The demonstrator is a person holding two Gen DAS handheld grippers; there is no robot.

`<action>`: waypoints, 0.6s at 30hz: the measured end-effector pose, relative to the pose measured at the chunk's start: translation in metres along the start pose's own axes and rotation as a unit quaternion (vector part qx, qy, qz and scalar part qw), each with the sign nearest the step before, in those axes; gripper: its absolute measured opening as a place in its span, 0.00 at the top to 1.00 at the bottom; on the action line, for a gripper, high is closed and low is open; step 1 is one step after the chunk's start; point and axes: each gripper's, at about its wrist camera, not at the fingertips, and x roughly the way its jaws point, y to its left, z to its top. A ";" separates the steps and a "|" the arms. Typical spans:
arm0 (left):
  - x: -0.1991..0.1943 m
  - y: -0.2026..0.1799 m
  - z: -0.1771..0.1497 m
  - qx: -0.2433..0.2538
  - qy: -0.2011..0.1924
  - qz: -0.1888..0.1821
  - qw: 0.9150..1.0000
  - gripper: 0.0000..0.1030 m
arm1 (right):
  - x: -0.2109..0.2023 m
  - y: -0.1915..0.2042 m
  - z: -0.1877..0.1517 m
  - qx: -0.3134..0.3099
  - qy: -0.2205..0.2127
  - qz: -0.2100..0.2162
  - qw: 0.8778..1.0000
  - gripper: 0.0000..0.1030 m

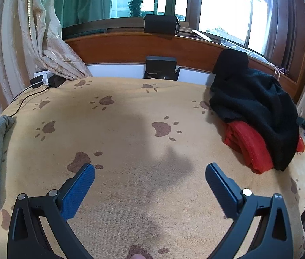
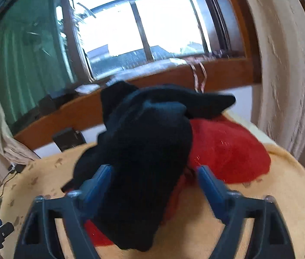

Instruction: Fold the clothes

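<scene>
- Right wrist view: the black garment fills the middle, a soft crumpled heap draped over the red garment, both on the right side of the paw-print blanket.
- The right gripper hangs over the near end of the black heap, jaws spread wide on either side of the cloth; whether the fingers touch the fabric cannot be told, as the picture is smeared by motion.
- The black one looks like a thick, fuzzy knit: limp, light, likely to sag and bunch when lifted, and grippy, not slippery. Nothing fragile here.
- A hem or cuff would be the best hold, but no clear edge shows in the heap, so a pinch on the near fold seems the first option, to drag it off the red one and onto open blanket.
- One risk: the red cloth beneath may come along if the pinch goes deep.
- Left wrist view: the left gripper waits over bare blanket, jaws parted and holding nothing, well left of the clothes.
- Further out: a wooden headboard on the far side, cream curtain at far left, window behind.
</scene>
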 end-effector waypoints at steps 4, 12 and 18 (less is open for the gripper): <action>0.000 -0.002 -0.002 -0.001 0.005 -0.006 1.000 0.00 | -0.001 0.004 0.007 -0.012 -0.016 -0.019 1.000 0.17; 0.001 -0.012 -0.004 0.019 0.006 -0.007 1.000 0.00 | 0.051 -0.013 0.050 0.014 0.000 -0.030 0.999 0.17; 0.002 -0.007 -0.002 0.011 0.007 -0.006 1.000 0.00 | 0.106 -0.027 0.055 0.052 0.069 -0.015 0.996 0.34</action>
